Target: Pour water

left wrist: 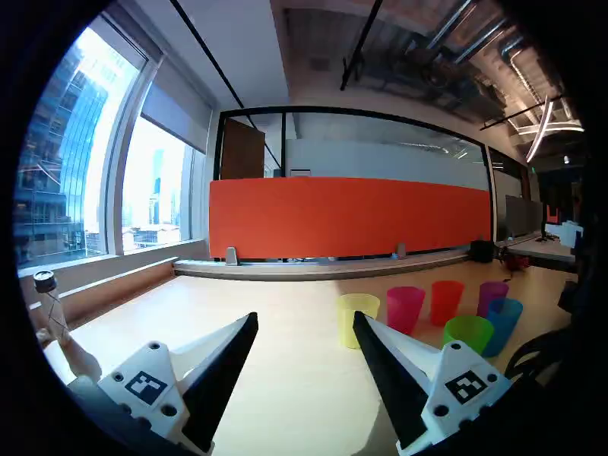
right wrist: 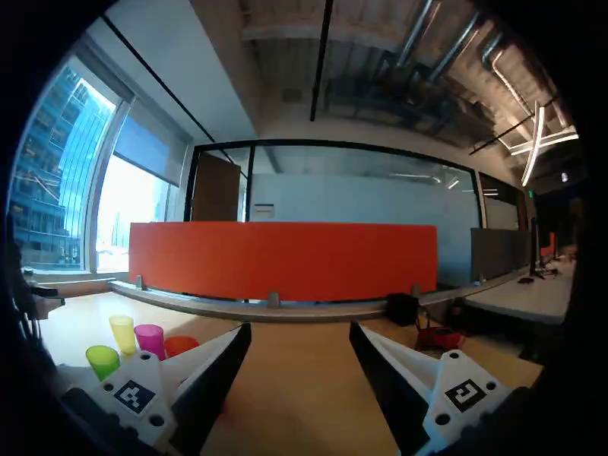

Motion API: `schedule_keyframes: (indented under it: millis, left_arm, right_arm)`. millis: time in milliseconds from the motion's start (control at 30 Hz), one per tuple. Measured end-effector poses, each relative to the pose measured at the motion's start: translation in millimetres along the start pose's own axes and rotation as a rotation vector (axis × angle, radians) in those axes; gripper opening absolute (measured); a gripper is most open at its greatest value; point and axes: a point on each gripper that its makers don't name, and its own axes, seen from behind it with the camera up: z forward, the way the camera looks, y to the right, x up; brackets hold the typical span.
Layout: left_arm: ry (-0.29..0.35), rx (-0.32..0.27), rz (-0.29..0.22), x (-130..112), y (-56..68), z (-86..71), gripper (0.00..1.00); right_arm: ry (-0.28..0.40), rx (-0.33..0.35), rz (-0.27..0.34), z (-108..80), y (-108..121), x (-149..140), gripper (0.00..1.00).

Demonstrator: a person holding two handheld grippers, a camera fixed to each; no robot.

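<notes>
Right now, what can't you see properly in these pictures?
- Left gripper view: bottle at the picture's edge, too small to tell its water level.
- Left gripper view: yellow cup, lower part hidden by the left claw finger.
- Right gripper view: orange cup, partly behind the right claw finger.
- What's inside either: camera too low.

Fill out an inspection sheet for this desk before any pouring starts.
Surface: pale wooden desk, no spills seen.
Job's things: six coloured cups clustered upright at the right; clear bottle at the far left.
Clutter: black box and red object near the divider.
Grippers: left gripper open, holding nothing; right gripper open, holding nothing.
Cables: thin cords seem to lie by the red object; too small to be sure.
Surroundings: orange divider, tall windows, exposed ceiling pipes.
</notes>
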Motion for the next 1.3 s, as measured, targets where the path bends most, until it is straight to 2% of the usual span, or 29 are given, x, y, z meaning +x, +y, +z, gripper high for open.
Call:
schedule_keyframes:
  millis: [400,1300]
  left_arm:
    - [0.0,0.0,0.0,0.1,0.8,0.9,0.93]
    - [0.0,0.0,0.0,-0.1,1.4,0.4,0.92]
  right_arm:
    - [-0.046,-0.018,0.026,6.7,7.9,-38.5,1.0]
    - [-0.092,-0.026,0.012,10.3,7.3,-62.4,1.0]
